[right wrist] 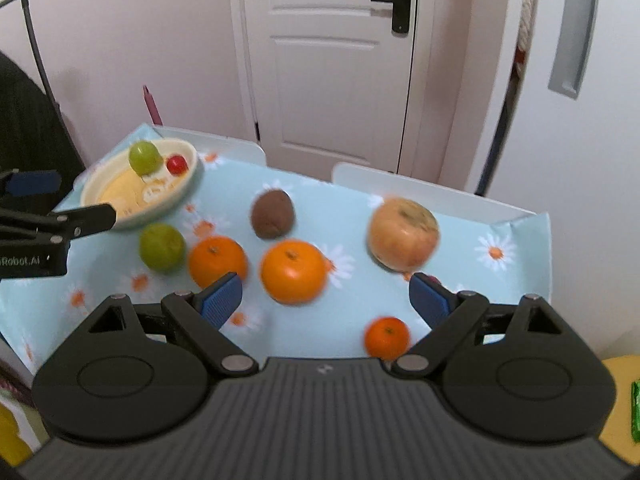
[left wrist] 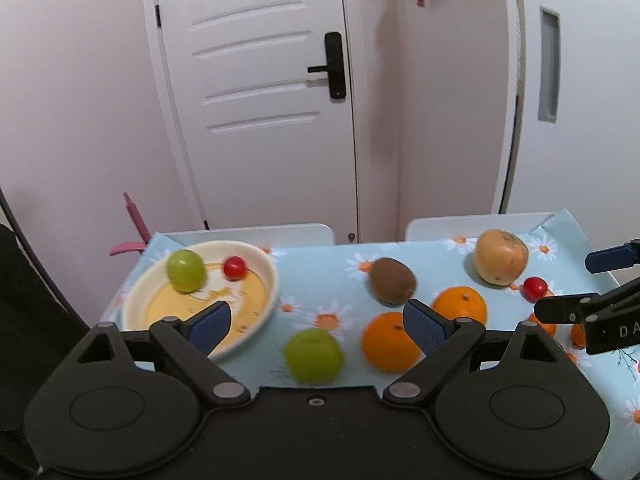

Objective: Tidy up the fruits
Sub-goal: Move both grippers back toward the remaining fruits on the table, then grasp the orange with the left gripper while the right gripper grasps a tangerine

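Note:
A cream bowl [left wrist: 264, 300] [right wrist: 188, 184] at the table's far left holds a green fruit [left wrist: 185, 270] [right wrist: 143, 157] and a red cherry tomato [left wrist: 234, 267] [right wrist: 177, 164]. On the cloth lie a second green fruit [left wrist: 314, 355] [right wrist: 162, 247], two oranges [left wrist: 390, 342] [left wrist: 460, 304] [right wrist: 218, 261] [right wrist: 293, 271], a kiwi [left wrist: 392, 280] [right wrist: 273, 213], a yellowish apple [left wrist: 501, 256] [right wrist: 403, 234], a small tangerine [right wrist: 387, 337] and another cherry tomato [left wrist: 535, 288]. My left gripper [left wrist: 316, 322] is open and empty above the green fruit. My right gripper [right wrist: 326, 300] is open and empty above the oranges.
The table has a light blue daisy cloth [left wrist: 328, 276] [right wrist: 340, 208] and stands against a wall with a white door [left wrist: 256, 92]. Two white chair backs [left wrist: 248, 234] [left wrist: 476, 224] stand at the far edge. A pink object [left wrist: 134, 228] is at the far left.

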`<control>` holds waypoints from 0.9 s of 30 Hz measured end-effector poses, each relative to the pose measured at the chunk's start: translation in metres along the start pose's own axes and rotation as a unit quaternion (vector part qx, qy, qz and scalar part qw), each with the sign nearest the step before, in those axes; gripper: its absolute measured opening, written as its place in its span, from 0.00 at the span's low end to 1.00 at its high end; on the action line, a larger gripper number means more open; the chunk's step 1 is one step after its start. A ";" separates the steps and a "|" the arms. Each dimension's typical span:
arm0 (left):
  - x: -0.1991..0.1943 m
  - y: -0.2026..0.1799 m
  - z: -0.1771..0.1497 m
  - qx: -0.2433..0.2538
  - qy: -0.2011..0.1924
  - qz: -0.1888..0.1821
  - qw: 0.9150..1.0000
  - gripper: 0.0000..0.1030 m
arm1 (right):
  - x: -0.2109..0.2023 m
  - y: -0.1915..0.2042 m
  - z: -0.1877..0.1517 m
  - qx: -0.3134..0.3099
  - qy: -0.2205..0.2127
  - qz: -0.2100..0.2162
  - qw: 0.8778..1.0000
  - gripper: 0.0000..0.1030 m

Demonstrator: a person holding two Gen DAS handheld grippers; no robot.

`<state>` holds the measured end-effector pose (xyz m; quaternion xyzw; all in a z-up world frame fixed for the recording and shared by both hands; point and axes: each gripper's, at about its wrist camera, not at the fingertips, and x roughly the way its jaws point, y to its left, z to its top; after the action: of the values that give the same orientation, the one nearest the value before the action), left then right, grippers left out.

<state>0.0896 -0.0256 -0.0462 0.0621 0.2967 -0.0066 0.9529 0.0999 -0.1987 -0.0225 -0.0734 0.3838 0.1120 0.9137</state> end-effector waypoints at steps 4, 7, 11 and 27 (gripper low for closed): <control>0.019 -0.024 -0.007 0.010 0.004 0.002 1.000 0.92 | 0.013 -0.020 -0.013 -0.015 0.005 0.005 1.000 1.00; 0.035 -0.040 -0.014 0.023 0.007 0.002 1.000 0.92 | 0.025 -0.031 -0.020 -0.021 0.006 0.009 1.000 1.00; 0.056 -0.055 -0.023 0.049 0.011 0.006 0.999 0.88 | 0.040 -0.039 -0.028 -0.025 0.006 0.016 1.000 1.00; 0.102 -0.072 -0.037 0.074 0.041 0.002 0.996 0.63 | 0.067 -0.041 -0.044 -0.036 0.027 0.032 0.998 0.81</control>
<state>0.1491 -0.0899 -0.1419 0.1327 0.3339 -0.0242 0.9329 0.1254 -0.2381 -0.0992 -0.0968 0.4061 0.1528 0.8957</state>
